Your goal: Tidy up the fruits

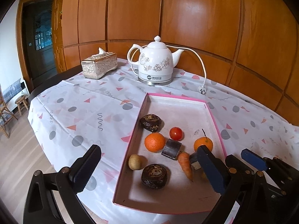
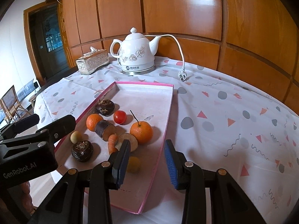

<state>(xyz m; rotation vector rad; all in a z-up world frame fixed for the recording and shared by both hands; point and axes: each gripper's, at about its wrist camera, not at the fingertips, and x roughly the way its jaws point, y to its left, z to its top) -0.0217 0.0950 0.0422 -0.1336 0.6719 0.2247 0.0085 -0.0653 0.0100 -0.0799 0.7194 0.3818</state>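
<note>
We count nine pieces in the pink-rimmed tray (image 1: 214, 119), which lies on the patterned cloth over the surface (image 1: 78, 112).

There are two oranges: one plain orange (image 1: 154, 142) toward the tray's left side, and one stemmed orange (image 1: 203, 143) further right. Between them and a little further back sits a single red tomato (image 1: 175, 133). We see two dark, wrinkled round fruits: the rear dark fruit (image 1: 151, 122) by the left wall, and the front dark fruit (image 1: 154, 175) nearer the camera. One small tan fruit (image 1: 135, 162) rests against the left wall. One carrot (image 1: 185, 165) lies in the middle, beside two purple cane segments: one cane piece (image 1: 171, 148) touching the plain orange, and a second cane piece (image 2: 130, 141) showing its pale cut end just beside the stemmed orange. One small yellow fruit (image 2: 133, 164) lies close in front of our right fingers.

Our left gripper (image 1: 149, 173) hangs over the tray's near end with fingers wide apart, holding nothing. Our right gripper (image 2: 147, 162) hovers low over the tray's right edge, fingers apart and empty.

Beyond the tray stand one white kettle (image 1: 155, 63), its plug (image 1: 201, 90) lying on the cloth, and one silver tissue box (image 1: 99, 65).
</note>
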